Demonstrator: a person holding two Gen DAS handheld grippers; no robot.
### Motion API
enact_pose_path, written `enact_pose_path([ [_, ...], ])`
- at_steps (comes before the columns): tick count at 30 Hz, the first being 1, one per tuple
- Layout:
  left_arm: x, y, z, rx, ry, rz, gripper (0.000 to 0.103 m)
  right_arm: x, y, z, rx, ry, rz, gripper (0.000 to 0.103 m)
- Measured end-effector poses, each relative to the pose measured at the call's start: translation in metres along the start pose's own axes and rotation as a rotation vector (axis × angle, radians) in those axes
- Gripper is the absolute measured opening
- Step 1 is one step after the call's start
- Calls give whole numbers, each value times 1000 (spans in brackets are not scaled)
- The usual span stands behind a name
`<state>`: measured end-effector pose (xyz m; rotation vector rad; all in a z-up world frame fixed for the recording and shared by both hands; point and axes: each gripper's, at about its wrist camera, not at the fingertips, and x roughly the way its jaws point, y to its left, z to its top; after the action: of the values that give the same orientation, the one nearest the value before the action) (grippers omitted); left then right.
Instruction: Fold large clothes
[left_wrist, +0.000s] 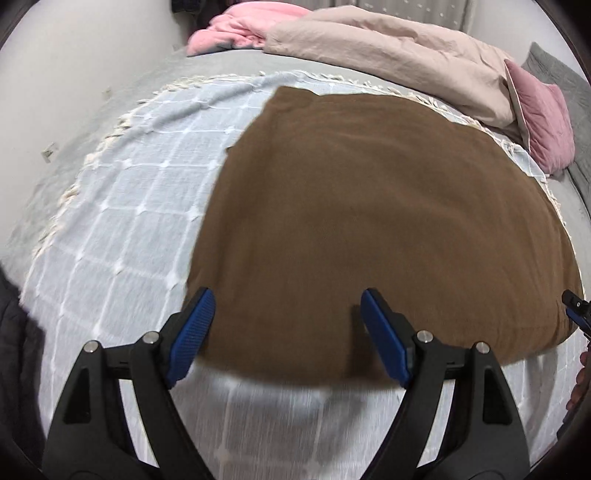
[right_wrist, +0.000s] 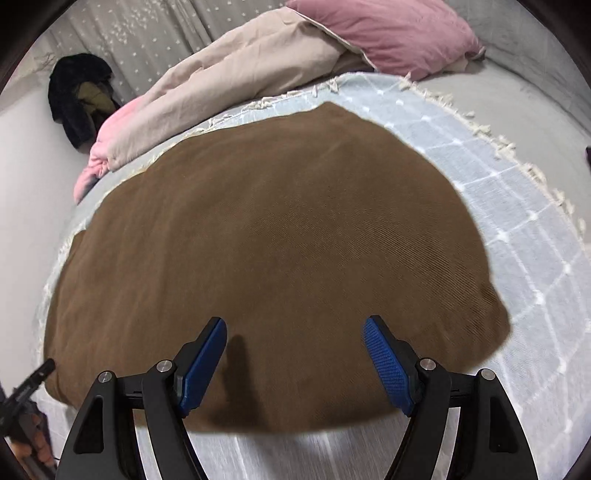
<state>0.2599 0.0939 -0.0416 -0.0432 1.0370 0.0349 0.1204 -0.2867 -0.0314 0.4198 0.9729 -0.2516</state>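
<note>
The brown garment (left_wrist: 369, 221) lies spread flat on the bed, and both tongs hang over its near edge with nothing between their fingers. In the left wrist view the left tongs (left_wrist: 286, 306) stand wide apart, the blue pads (left_wrist: 190, 334) framing the garment's near left corner: the left pad sits just at the cloth's left border, the right pad over the brown fabric, and the near hem runs across between the two black arms. Whether the pads touch the cloth cannot be told; the near hem is blurred. In the right wrist view the right tongs (right_wrist: 295, 332) are likewise wide and hold nothing, both pads over the garment's near portion, with the hem passing just behind them and the cloth's near right corner just beyond the right pad. Each tool shows at the edge of the other's view, near the opposite near corner of the garment. Under the garment lies a pale blue checked throw (left_wrist: 122, 206) with a cream fringe, showing to the left, to the right and in front of the brown cloth. Beyond the far edge rest a beige duvet (right_wrist: 236, 77) and a pink pillow (right_wrist: 391, 33), with a pink blanket (left_wrist: 236, 29) bunched at the far left.
</note>
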Motion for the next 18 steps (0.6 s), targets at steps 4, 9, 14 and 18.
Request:
enact_pose_path([
  [4,-9,16,-16,-102,60,-106,83,-18,20,-11,-90,-45,-11,78],
  [9,2,35,-32,-262,111,-243,84,-16,38,-24,-186,-69,-53,79],
  [14,25,41,-44,-375,134,-292,84,-16,49,-26,-245,-82,-62,79],
  [18,36,42,-52,-452,161,-345,92,-17,58,-31,-272,-97,-51,79],
])
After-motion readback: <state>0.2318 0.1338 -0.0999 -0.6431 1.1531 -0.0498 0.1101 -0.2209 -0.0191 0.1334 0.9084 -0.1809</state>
